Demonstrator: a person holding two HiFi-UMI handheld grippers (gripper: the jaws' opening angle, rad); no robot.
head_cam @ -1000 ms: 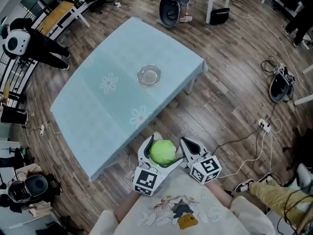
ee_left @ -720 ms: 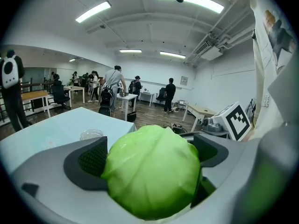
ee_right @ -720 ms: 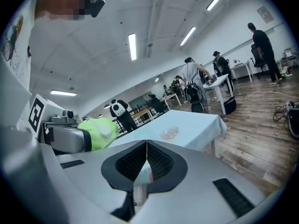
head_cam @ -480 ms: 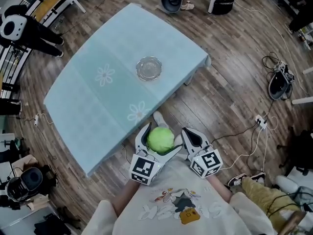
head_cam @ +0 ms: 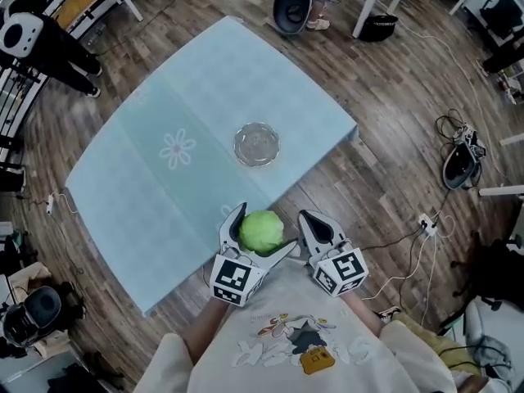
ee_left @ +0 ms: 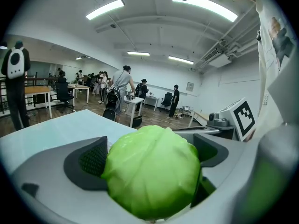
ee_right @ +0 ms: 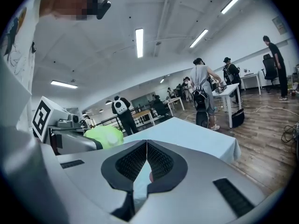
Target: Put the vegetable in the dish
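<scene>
Glossy glass dish (head_cam: 256, 145); smooth tablecloth (head_cam: 205, 80); matt wooden floor (head_cam: 385, 170); waxy, leafy cabbage (head_cam: 260, 231).

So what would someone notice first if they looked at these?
Probably the bright green cabbage, clamped in the left gripper by the near edge of the pale blue table. Next comes the empty glass dish sitting near the table's middle. Off at the top left of the head view, a panda figure stands beyond the table.
</scene>
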